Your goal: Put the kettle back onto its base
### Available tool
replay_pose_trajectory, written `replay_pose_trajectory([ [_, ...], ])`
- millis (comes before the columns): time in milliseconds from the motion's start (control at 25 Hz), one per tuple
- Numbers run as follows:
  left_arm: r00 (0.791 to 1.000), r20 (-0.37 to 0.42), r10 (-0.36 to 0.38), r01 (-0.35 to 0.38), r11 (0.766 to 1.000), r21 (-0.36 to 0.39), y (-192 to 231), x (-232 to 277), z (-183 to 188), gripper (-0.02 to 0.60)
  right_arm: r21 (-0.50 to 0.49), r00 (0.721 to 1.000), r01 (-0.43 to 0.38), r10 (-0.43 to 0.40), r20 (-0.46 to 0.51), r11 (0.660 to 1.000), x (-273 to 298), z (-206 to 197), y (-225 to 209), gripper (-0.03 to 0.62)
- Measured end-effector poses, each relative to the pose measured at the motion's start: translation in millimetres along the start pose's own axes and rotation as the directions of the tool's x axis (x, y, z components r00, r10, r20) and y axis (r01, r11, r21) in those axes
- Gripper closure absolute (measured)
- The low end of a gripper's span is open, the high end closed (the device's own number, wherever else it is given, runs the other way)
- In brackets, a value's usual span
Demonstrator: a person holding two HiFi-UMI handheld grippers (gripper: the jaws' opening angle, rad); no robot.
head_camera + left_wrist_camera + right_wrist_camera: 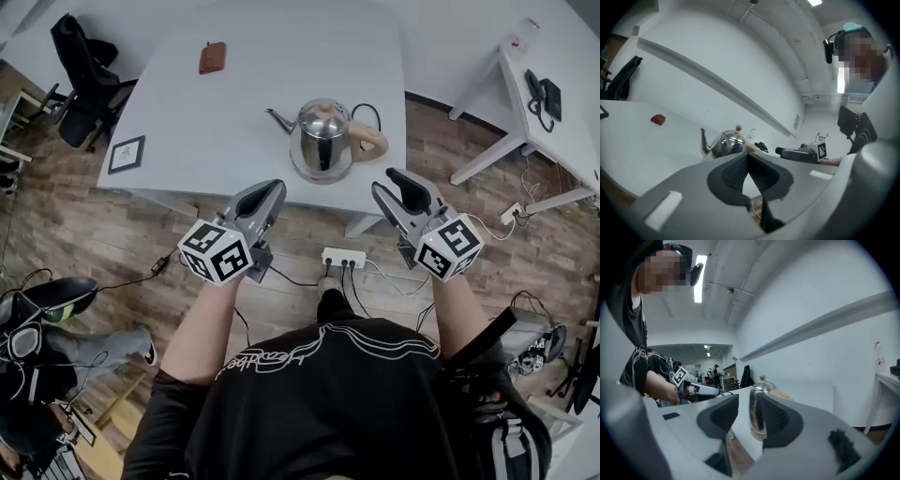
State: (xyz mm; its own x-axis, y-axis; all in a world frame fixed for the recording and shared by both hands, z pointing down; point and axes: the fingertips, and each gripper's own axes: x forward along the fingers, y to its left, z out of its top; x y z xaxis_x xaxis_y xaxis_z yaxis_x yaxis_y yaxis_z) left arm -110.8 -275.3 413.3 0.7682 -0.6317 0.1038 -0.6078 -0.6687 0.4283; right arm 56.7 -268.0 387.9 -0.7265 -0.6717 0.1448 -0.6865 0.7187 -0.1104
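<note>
A shiny steel kettle (322, 139) with a tan handle and thin spout stands near the front edge of the white table (206, 131); a black cord (367, 111) loops behind it. Both grippers hover in front of the table edge, apart from the kettle. My left gripper (272, 190) is shut with nothing in it; in the left gripper view its tips (748, 157) meet below the kettle (725, 143). My right gripper (398, 187) is open and empty. In the right gripper view the kettle (761, 386) shows through the gap of the jaws (746, 401), some way off.
A small reddish-brown pouch (212, 57) lies at the table's far side and a framed square (127, 154) at its left corner. A black office chair (80, 66) stands at the left. A power strip (343, 257) lies on the wood floor. Another white desk (553, 112) is at the right.
</note>
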Motion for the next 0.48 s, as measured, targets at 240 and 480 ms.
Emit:
replay_pose_trajectory([
  [240, 0.980, -0.109, -0.169, 0.184, 0.971, 0.153, -108.0, -44.8, 0.9, 0.577, 0.057, 0.975, -0.220, 0.220, -0.005, 0.974, -30.3, 34.2, 122.2, 0.576],
  [480, 0.959, -0.172, -0.224, 0.256, 0.946, 0.197, -183.8, -93.1, -6.4, 0.577, 0.034, 0.957, -0.275, 0.277, -0.081, 0.961, -63.3, 32.0, 201.1, 0.588],
])
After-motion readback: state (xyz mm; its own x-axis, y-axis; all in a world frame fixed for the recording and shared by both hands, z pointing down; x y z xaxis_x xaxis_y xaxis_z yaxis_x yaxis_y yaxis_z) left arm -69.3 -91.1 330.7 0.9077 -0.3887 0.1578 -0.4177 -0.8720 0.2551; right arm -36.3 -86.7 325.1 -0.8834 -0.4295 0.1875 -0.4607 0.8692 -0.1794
